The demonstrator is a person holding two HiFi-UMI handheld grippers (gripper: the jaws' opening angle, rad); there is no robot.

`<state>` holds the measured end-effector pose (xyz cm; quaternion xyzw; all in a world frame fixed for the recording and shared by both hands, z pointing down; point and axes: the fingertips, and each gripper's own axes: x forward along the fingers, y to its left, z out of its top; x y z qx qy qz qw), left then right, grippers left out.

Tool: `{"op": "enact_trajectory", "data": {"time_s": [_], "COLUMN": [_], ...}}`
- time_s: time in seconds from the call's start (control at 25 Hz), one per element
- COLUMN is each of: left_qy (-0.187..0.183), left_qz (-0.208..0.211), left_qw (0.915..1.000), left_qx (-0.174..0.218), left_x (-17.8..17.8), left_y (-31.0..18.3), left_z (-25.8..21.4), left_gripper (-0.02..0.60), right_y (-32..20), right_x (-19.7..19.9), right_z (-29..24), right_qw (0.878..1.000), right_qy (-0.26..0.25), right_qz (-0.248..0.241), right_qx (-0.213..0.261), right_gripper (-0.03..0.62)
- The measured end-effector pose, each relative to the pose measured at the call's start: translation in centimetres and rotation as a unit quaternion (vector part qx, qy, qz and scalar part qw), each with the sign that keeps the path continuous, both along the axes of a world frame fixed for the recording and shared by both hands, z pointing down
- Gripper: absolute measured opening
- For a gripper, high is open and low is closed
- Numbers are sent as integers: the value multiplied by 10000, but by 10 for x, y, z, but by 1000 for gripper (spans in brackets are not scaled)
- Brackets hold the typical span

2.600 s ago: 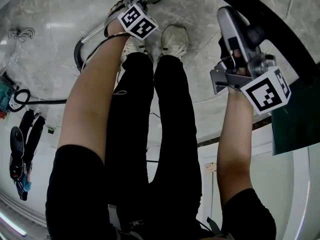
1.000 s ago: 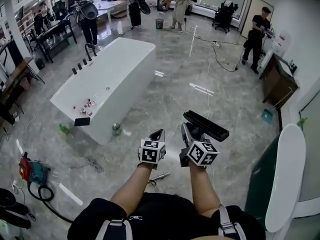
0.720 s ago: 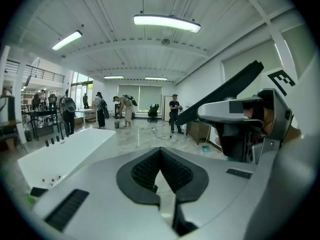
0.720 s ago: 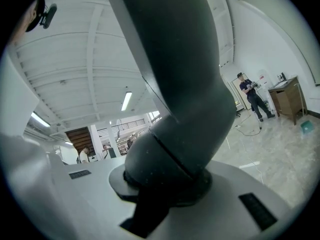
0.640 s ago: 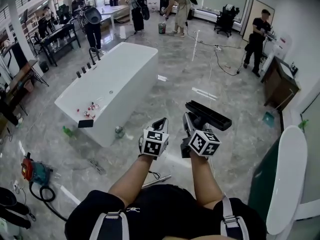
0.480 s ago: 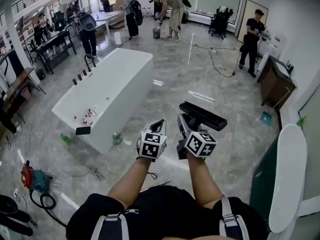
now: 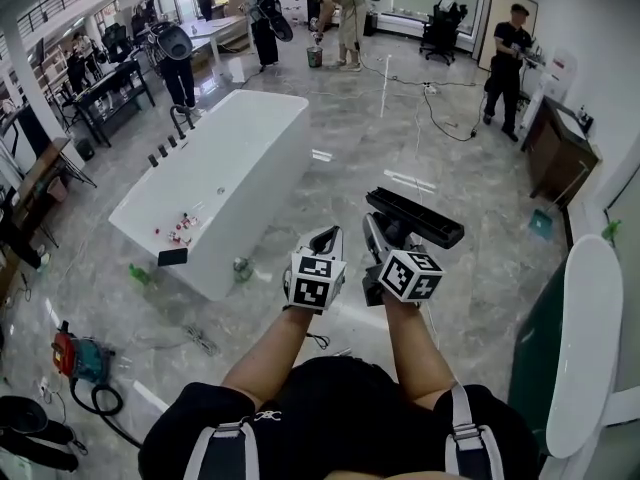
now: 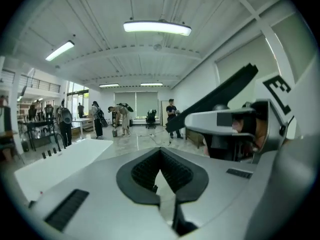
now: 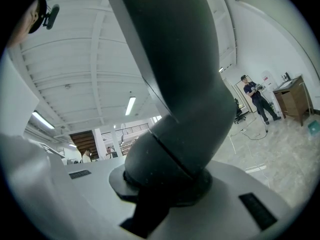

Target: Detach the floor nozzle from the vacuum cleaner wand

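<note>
The black floor nozzle [image 7: 413,218] hangs in the air in front of me, its long bar lying crosswise. My right gripper [image 7: 380,230] is shut on the nozzle's neck. In the right gripper view that dark grey neck [image 9: 175,109] fills the frame and sits clamped between the jaws of the right gripper [image 9: 165,184]. My left gripper [image 7: 326,236] is held up beside it, to the left, shut and empty. In the left gripper view the left gripper [image 8: 161,171] has its ribbed pads meeting, and the nozzle [image 8: 215,101] shows at the right. The wand is hidden below my body.
A long white bathtub [image 7: 215,183] stands ahead on the left, with a can [image 7: 240,268] and a green bottle [image 7: 137,273] on the floor beside it. A red power tool [image 7: 78,356] with a cable lies at the lower left. A white oval panel [image 7: 585,348] stands on the right. Several people stand at the far end.
Since the earliest frame the head view has swung up from my feet to the room. Both grippers have risen, the right one still carrying the nozzle. The left one has left the wand on the floor.
</note>
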<state>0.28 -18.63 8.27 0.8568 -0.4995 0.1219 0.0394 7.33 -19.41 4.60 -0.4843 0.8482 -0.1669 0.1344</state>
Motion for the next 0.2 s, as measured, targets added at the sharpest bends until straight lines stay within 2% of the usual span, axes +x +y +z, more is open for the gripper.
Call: {"op": "enact_trajectory", "data": {"time_s": [0.08, 0.2], "left_qy": [330, 574], "left_qz": [4, 5], "left_qw": [9994, 9984], "left_qx": [39, 22], "left_x": [0, 2], "left_y": [0, -3], "left_z": [-6, -10], "left_gripper": [9, 9], "right_y": [-1, -3], "right_x": [-1, -1], "right_z": [-1, -1], "right_qw": [10000, 9999], "right_qy": [7, -10], "right_qz": [-30, -81], "right_qx": [50, 84], "right_gripper": [92, 92]}}
